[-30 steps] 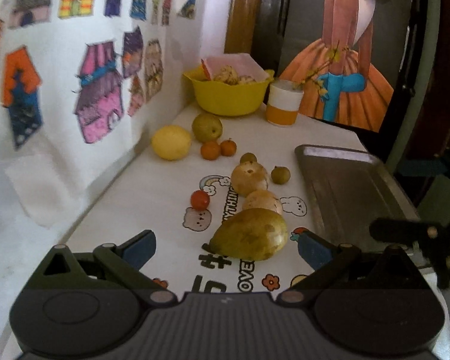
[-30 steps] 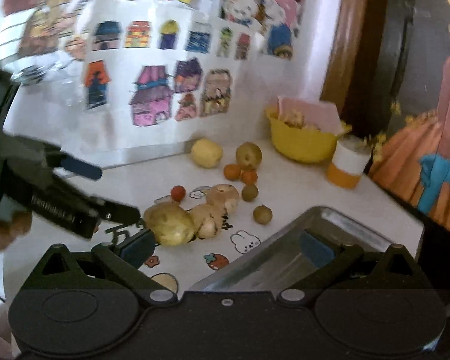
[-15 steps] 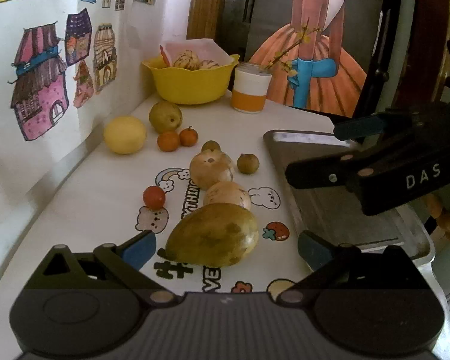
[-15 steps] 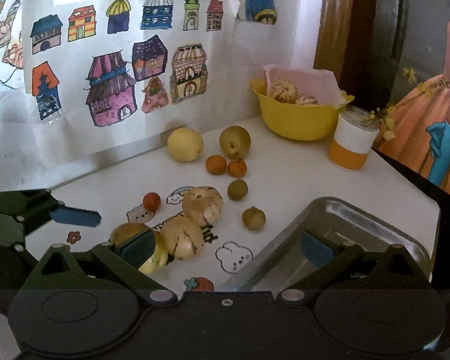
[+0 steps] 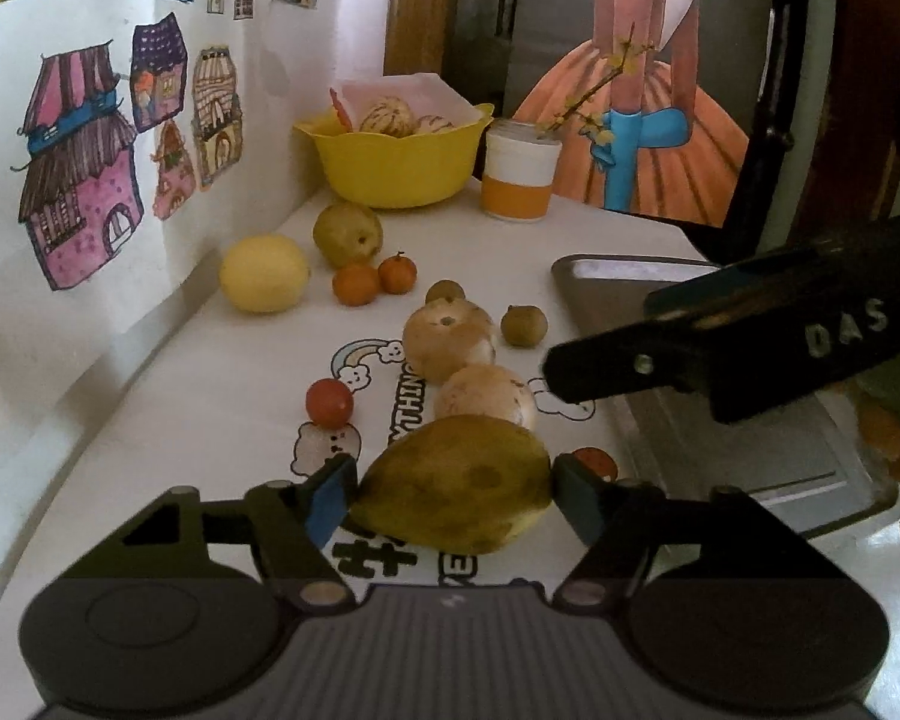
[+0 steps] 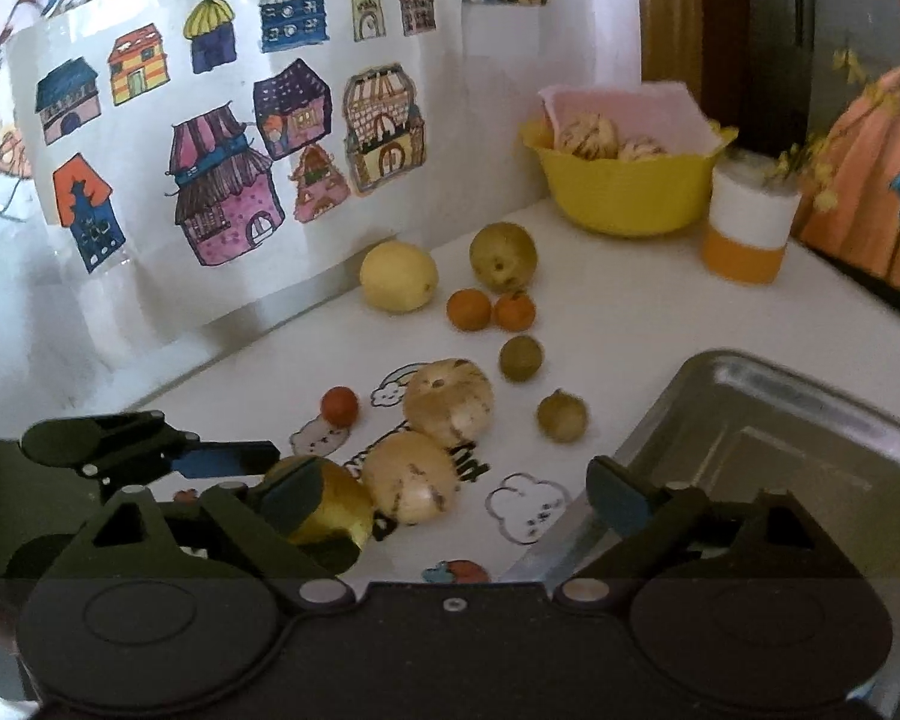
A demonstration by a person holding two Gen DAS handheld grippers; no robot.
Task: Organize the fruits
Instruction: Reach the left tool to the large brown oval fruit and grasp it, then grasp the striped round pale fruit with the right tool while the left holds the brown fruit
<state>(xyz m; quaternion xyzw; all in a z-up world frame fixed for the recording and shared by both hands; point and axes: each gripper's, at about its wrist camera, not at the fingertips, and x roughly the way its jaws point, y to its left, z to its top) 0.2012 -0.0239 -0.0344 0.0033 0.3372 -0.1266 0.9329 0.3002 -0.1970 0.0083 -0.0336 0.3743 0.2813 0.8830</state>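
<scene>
- White table (image 5: 168, 420) with cartoon prints runs along a wall covered in house drawings (image 6: 222, 192); a painting of an orange dress (image 5: 636, 120) stands at the far end.
- At 12 o'clock in the left wrist view, a yellow bowl (image 5: 390, 168) lined with pale paper holds at least two striped melons (image 5: 387, 117).
- Just beside the bowl, at its 3 o'clock, stands a white and orange cup (image 5: 519, 177) with a yellow-flowered twig in it.
- A metal tray (image 6: 768, 420) lies at 3 o'clock on the table; the part of it in view holds no fruit.
- Loose fruit lies between bowl and tray: a lemon (image 5: 264, 273), a green pear (image 5: 348, 234), two tangerines (image 5: 375, 279), two small green fruits (image 5: 523, 326), two pale round melons (image 5: 450, 339) and a small tomato (image 5: 329, 402).
- The left gripper (image 5: 453, 483) has its jaws closed partway, with both blue pads against the ends of a large yellow-green mango (image 5: 456, 483) at 6 o'clock.
- The right gripper (image 6: 450, 498) has its jaws spread wide and holds nothing, above the tray's near edge and the pale melons.
</scene>
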